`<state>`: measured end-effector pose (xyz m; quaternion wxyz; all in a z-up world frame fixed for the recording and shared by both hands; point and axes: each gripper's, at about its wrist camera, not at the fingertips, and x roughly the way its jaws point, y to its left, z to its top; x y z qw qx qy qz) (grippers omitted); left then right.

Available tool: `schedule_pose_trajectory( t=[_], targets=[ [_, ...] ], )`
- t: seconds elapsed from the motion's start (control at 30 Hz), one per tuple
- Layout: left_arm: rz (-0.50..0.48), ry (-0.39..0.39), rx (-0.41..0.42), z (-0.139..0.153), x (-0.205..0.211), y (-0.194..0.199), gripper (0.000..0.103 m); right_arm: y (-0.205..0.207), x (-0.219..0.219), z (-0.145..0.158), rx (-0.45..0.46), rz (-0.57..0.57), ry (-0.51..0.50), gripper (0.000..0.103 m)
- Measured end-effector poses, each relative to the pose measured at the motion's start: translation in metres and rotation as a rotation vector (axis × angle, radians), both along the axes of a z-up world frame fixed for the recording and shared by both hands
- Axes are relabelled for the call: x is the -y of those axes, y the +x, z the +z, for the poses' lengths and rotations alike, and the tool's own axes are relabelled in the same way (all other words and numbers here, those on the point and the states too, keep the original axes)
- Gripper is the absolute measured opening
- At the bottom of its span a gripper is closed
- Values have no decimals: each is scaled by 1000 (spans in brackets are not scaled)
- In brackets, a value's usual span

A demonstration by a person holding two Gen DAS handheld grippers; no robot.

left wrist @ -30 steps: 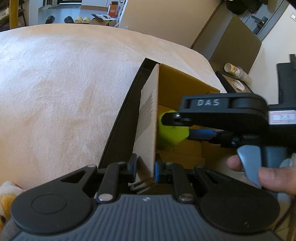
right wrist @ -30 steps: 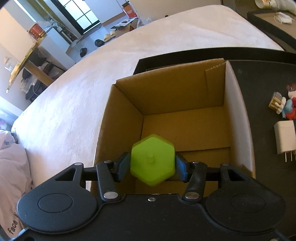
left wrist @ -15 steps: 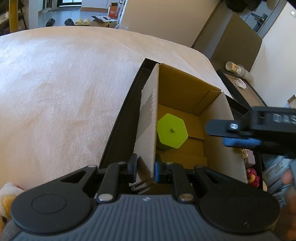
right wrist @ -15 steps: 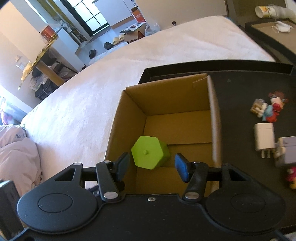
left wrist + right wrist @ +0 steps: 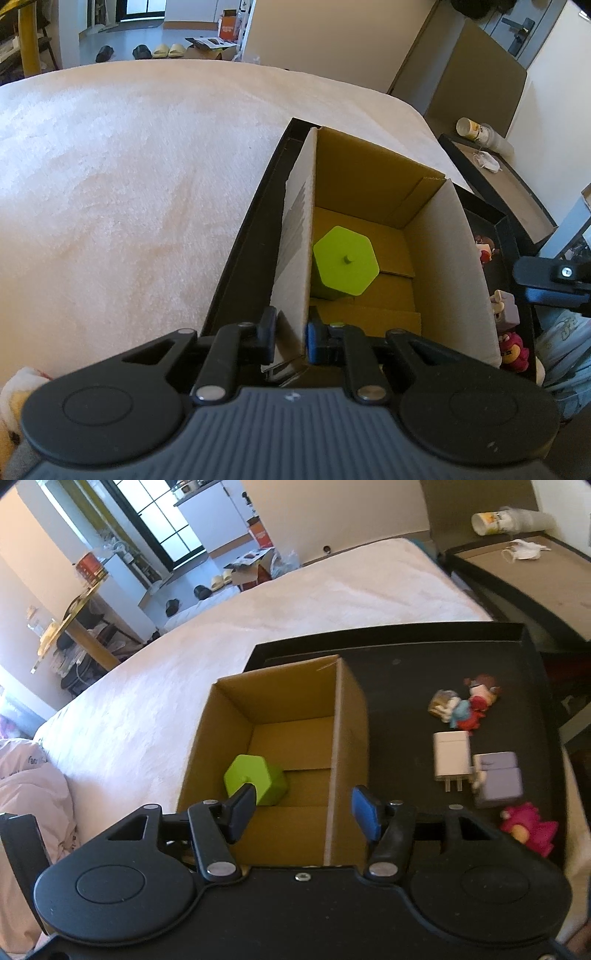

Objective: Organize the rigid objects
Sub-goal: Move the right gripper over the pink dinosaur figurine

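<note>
A lime-green hexagonal block [image 5: 345, 264] [image 5: 258, 779] stands on the floor of an open cardboard box [image 5: 443, 258] [image 5: 347, 738], near its left wall. My left gripper [image 5: 291, 338] is shut on the near end of that left wall, one pad on each side. My right gripper [image 5: 304, 808] hovers above the box's near right corner. Its jaws are opening and nothing is pressed between them. One of its fingers [image 5: 543, 275] shows at the right edge of the left wrist view.
The box sits on a black tray [image 5: 406, 672] on a white fleecy bed [image 5: 129, 184]. Right of the box on the tray lie small figurines [image 5: 465, 705], a white charger [image 5: 450, 755], a lilac blocky toy [image 5: 498, 782] and a pink toy [image 5: 528, 829].
My right gripper let go of the green block, which now rests in the box. It then drew back, up and to the right. The left gripper kept its hold on the wall.
</note>
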<state>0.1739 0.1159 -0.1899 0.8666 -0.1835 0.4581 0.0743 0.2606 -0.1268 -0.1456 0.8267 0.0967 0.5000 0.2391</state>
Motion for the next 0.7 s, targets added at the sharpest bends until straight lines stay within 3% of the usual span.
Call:
schedule_pose_trajectory(
  t=[0.7],
  targets=[
    [1,114,-33,3,13,4,13,11,85,-8,35,-50,-99,59]
  ],
)
